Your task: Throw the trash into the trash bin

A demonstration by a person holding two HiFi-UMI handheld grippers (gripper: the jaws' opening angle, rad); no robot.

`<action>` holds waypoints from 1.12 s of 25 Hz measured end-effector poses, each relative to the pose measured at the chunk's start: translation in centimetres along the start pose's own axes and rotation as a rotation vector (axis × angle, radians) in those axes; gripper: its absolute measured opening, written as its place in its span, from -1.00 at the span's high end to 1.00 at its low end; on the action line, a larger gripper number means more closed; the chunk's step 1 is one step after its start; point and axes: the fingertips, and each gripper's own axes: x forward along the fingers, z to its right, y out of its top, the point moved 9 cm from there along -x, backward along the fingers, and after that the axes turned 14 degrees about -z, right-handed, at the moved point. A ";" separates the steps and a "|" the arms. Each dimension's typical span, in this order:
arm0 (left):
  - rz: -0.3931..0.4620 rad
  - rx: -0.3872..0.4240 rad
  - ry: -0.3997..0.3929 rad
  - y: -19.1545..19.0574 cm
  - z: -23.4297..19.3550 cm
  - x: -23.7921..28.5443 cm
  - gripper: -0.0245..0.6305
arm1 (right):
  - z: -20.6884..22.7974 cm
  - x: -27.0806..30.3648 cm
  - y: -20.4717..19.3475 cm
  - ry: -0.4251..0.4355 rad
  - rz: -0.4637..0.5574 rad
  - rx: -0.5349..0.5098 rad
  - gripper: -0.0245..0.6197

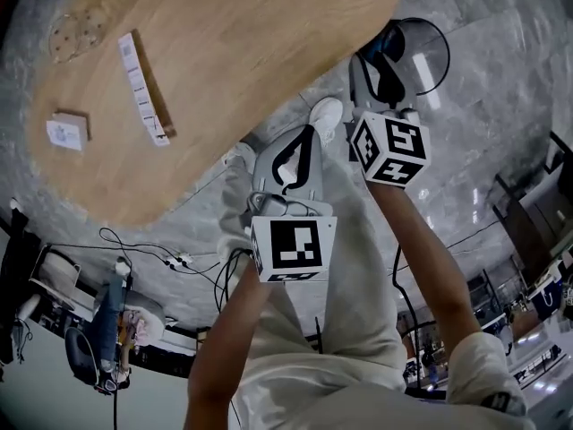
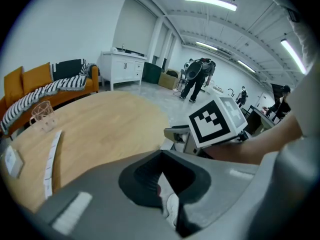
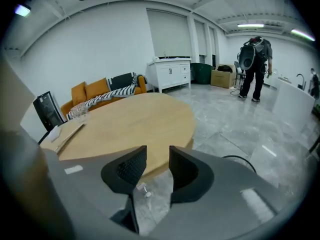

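Observation:
The trash bin shows as a black round rim (image 1: pixel 445 43) on the grey floor just beyond the table's edge, and as a dark arc (image 3: pixel 239 158) in the right gripper view. My right gripper (image 1: pixel 387 54) hangs over the bin's left side, its jaws (image 3: pixel 158 154) open with nothing between them. My left gripper (image 1: pixel 309 133) is nearer me, above my white shoe (image 1: pixel 327 113). Its tips (image 2: pixel 161 153) meet, shut on nothing; only the shoe and floor show through the gap behind them. I see no trash in either gripper.
The oval wooden table (image 1: pixel 233 70) carries a strip of white packets (image 1: pixel 143 88), a small box (image 1: pixel 67 133) and a clear coaster-like piece (image 1: pixel 76 30). Cables and a power strip (image 1: pixel 179 260) lie on the floor. A person (image 3: pixel 255 66) stands far off.

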 end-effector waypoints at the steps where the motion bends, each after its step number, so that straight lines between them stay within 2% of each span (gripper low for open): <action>1: 0.001 -0.005 0.007 -0.4 -0.8 -0.8 0.93 | -1.4 0.1 0.3 0.013 -0.003 0.001 0.42; 9: 0.033 -0.071 0.078 -3.5 -7.9 -5.5 0.93 | -11.2 0.8 1.3 0.083 -0.013 -0.045 0.42; 15: 0.051 -0.121 0.111 -6.1 -12.6 -8.4 0.93 | -18.1 1.2 1.2 0.138 -0.036 -0.114 0.42; 19: 0.058 -0.150 0.120 -7.8 -15.3 -10.0 0.93 | -22.1 1.7 1.1 0.174 -0.048 -0.123 0.40; 24: 0.061 -0.193 0.135 -9.9 -18.8 -11.3 0.93 | -27.1 3.2 0.9 0.229 -0.096 -0.167 0.39; 28: 0.058 -0.225 0.141 -11.5 -21.1 -12.1 0.93 | -30.9 4.6 0.1 0.318 -0.163 -0.200 0.35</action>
